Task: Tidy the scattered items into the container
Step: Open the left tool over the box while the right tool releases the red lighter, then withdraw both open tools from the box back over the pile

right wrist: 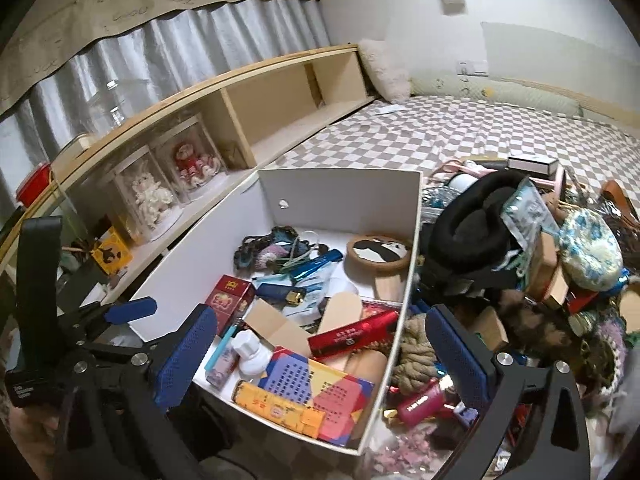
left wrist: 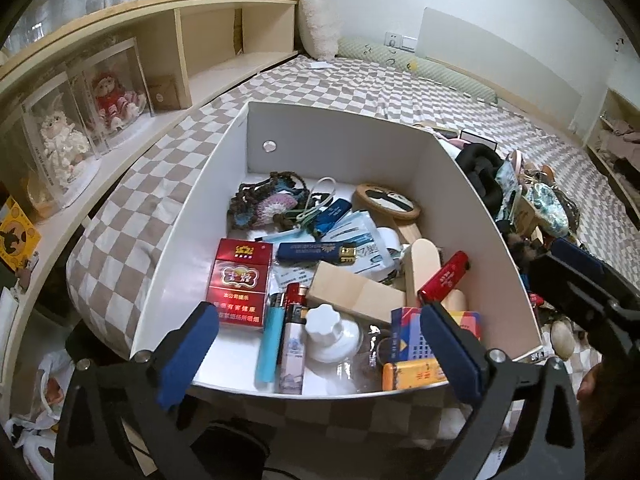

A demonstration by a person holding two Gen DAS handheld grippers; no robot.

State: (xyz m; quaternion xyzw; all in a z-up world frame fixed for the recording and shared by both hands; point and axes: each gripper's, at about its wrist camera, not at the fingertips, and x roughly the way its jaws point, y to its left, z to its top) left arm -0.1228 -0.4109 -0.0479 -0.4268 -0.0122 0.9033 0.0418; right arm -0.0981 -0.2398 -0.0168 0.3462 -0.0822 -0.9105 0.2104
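Observation:
A white open box (left wrist: 352, 136) (right wrist: 412, 240) stands on the checkered bed and holds several items: a red cigarette pack (left wrist: 239, 280), lighters, a wooden block (left wrist: 356, 294), a panda mirror (right wrist: 378, 252), a red tube (right wrist: 354, 334) and a colourful card box (right wrist: 320, 390). My left gripper (left wrist: 320, 354) is open and empty above the box's near edge. My right gripper (right wrist: 320, 360) is open and empty over the box's near right corner. A pile of scattered items (right wrist: 532, 264) lies right of the box, with a rope bundle (right wrist: 414, 354) and a dark red bottle (right wrist: 420, 402) nearest.
A wooden shelf (left wrist: 120, 92) with two doll display cases (right wrist: 168, 188) runs along the left of the bed. Black headphones (right wrist: 476, 216) top the pile. The right gripper's body (left wrist: 588, 292) shows at the right of the left wrist view. Checkered bedding (left wrist: 400, 80) stretches behind the box.

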